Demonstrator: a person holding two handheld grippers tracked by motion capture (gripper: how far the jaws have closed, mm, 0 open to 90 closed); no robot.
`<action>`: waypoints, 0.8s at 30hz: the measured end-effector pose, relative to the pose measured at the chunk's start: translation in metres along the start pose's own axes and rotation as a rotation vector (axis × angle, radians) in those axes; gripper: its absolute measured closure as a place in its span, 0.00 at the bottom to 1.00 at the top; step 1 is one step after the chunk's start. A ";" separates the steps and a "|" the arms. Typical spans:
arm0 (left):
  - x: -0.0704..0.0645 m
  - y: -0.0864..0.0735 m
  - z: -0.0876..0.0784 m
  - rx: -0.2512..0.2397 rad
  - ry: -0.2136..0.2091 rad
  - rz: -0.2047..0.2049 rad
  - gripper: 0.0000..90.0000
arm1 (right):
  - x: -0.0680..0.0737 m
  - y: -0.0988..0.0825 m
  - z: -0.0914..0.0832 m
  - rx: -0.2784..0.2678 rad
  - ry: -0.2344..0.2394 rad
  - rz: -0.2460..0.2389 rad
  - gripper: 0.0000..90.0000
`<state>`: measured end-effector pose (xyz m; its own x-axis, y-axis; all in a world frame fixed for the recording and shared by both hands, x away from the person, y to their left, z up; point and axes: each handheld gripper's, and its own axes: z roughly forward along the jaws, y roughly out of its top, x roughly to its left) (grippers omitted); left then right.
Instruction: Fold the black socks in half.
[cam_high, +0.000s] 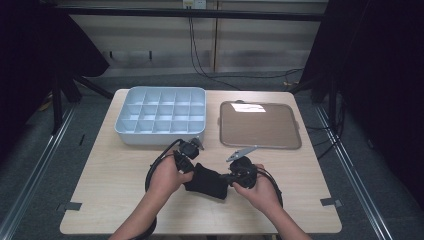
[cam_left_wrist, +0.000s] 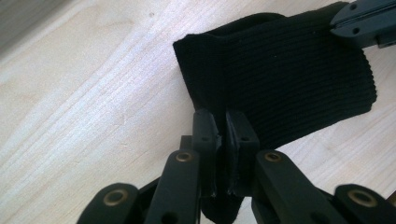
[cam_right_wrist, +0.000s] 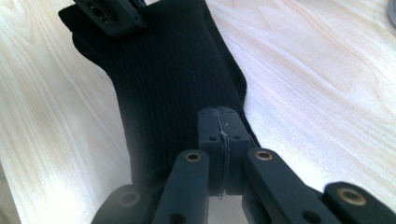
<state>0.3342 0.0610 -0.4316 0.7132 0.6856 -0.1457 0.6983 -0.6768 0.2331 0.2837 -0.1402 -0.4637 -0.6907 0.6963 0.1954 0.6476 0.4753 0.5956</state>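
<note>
Black sock (cam_high: 207, 181) near table (cam_high: 110, 185) front edge, pinched by both grippers.
Left gripper (cam_left_wrist: 223, 140) and right gripper (cam_right_wrist: 219, 135) clamped on opposite ends; soft, light, probably stretchy, best gripped at edges.

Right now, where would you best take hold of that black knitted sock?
Probably at its two short ends, coming in level from either side: the black sock is a flat ribbed band, and the left gripper and right gripper already pinch its opposite edges.
</note>
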 end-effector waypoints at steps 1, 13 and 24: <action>0.001 0.000 0.000 0.006 0.004 0.005 0.93 | 0.000 0.000 -0.001 0.002 -0.003 -0.001 1.00; -0.010 0.004 -0.009 -0.023 -0.037 0.020 0.93 | 0.005 -0.002 0.010 -0.007 0.009 0.008 1.00; -0.027 0.013 -0.005 -0.033 -0.086 0.051 0.93 | 0.007 -0.001 0.015 -0.008 0.008 0.011 1.00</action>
<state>0.3234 0.0350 -0.4200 0.7511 0.6243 -0.2147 0.6598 -0.7000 0.2731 0.2830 -0.1278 -0.4743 -0.6862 0.6969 0.2086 0.6528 0.4633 0.5994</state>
